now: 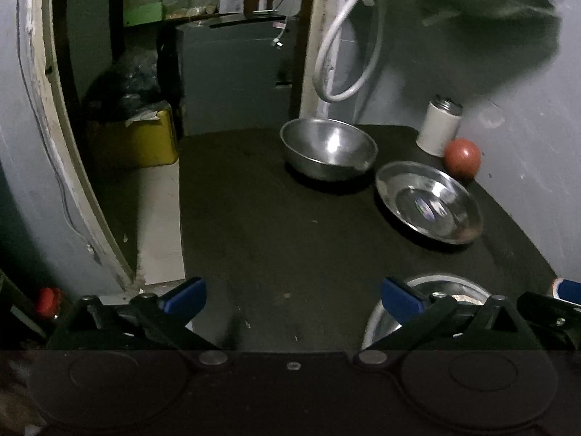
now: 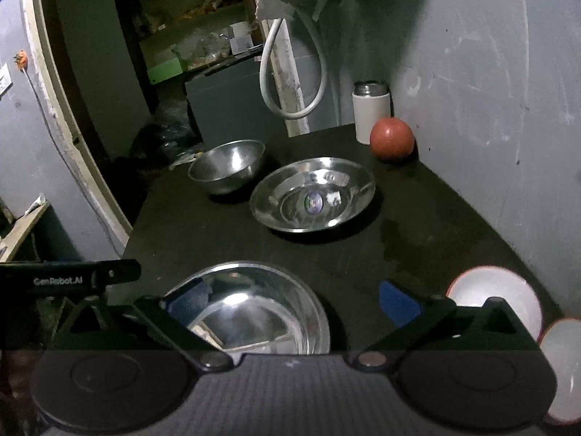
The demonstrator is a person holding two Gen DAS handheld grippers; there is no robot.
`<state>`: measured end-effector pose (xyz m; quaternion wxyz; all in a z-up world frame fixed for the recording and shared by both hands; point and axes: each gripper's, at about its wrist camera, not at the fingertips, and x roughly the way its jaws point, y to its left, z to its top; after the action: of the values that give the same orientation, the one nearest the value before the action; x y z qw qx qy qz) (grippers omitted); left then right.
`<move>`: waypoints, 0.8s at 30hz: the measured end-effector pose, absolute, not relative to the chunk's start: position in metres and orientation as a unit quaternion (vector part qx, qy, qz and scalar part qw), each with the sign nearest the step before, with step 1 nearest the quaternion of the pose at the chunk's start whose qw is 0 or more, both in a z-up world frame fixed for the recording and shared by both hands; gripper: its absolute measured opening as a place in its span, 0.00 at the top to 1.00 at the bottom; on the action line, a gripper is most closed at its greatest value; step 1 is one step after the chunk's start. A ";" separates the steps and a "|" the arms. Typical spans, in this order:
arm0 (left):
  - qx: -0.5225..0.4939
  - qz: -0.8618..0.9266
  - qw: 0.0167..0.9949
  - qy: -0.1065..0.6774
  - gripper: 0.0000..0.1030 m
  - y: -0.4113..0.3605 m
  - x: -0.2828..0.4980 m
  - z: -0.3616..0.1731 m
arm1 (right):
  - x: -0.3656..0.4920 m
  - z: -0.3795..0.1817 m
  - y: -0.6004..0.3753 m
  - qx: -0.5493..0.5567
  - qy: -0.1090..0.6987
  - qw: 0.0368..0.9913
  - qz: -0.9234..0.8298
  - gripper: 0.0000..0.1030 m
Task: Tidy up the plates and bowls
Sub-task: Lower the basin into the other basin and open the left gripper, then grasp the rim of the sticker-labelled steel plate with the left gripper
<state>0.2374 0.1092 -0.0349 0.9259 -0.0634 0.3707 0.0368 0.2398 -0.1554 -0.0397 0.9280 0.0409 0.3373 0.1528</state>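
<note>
On the dark table (image 1: 268, 218) a deep steel bowl (image 1: 328, 152) stands at the back, with a shallow steel plate (image 1: 430, 207) to its right. My left gripper (image 1: 292, 296) is open over bare tabletop, nothing between its blue pads. A second steel bowl (image 1: 450, 289) peeks out behind its right finger. In the right wrist view that near bowl (image 2: 261, 312) sits just below my right gripper (image 2: 293, 301), which is open; its pads do not press the rim. Beyond lie the plate (image 2: 312, 200) and the far bowl (image 2: 227, 165).
A red ball (image 2: 392, 138) and a white canister (image 2: 372, 112) stand in the back corner by the wall. Two white bowls with red rims (image 2: 497, 290) sit at the table's right edge. The table's left edge drops to the floor beside a yellow container (image 1: 145, 141).
</note>
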 end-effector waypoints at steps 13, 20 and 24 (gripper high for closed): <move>-0.086 0.059 0.932 0.348 0.01 0.156 0.311 -0.035 | 0.320 -0.023 -0.134 0.085 0.331 0.925 0.165 0.00; -0.109 0.051 0.925 0.361 0.01 0.161 0.328 -0.044 | 0.333 -0.030 -0.126 0.062 0.323 0.933 0.146 0.00; -0.124 0.028 0.919 0.374 0.01 0.148 0.341 -0.051 | 0.340 -0.040 -0.138 0.071 0.333 0.933 0.119 0.00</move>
<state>0.3412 0.1478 -0.0509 0.9188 -0.1244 0.3737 0.0278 0.3401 -0.1379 -0.0398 0.9328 0.0712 0.3326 0.1187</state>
